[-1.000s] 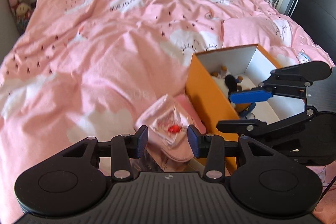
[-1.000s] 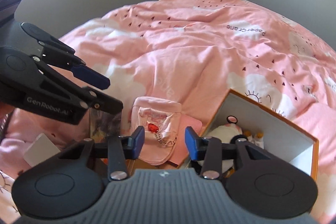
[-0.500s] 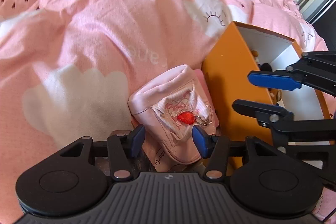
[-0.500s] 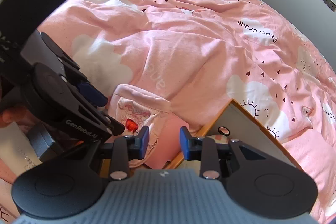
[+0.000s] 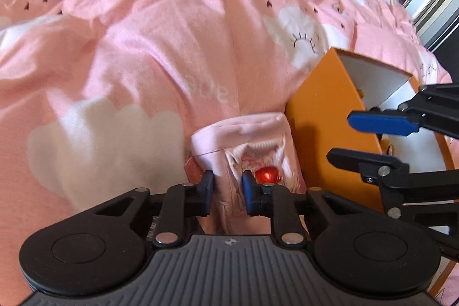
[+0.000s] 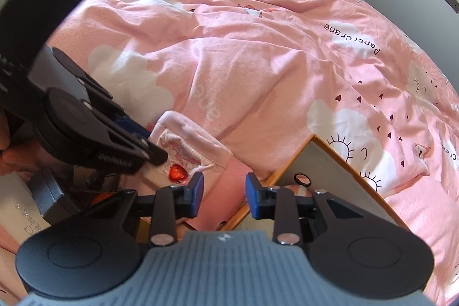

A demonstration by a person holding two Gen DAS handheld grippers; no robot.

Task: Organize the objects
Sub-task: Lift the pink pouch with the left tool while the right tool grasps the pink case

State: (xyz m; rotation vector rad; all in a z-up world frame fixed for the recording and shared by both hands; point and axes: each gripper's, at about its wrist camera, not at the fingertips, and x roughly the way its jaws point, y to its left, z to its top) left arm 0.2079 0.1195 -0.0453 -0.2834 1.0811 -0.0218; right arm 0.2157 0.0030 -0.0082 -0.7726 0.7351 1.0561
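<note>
Pouch (image 5: 241,134), a small pink fabric drawstring item carrying a red heart charm (image 5: 266,174), lies on the pink bedspread (image 5: 143,62) directly against the outer orange wall of the open box (image 5: 321,116). Compared with the views from a second ago, the left claw (image 5: 228,192) has descended onto the pouch and narrowed sharply: half a second ago its jaws straddled the pouch at wide spacing, and now they are closing with a fold of the pink fabric pinched between the pads, just left of the charm. The right-wrist view confirms the left claw's tips resting on the pouch beside the charm. The right claw (image 6: 223,195) has also shifted closer and now hangs partly open over the strip of bedspread between the pouch and the box rim, with nothing between its jaws. The box interior already contains several small items (image 6: 301,179), too indistinct to identify. Assessment: the grasp phase on the pouch is essentially complete, and the transfer into the box is the likely following step. Because the grip takes only a fold of soft cloth, the pouch may sag or slip when lifted; the adjacent box wall must be cleared.
</note>
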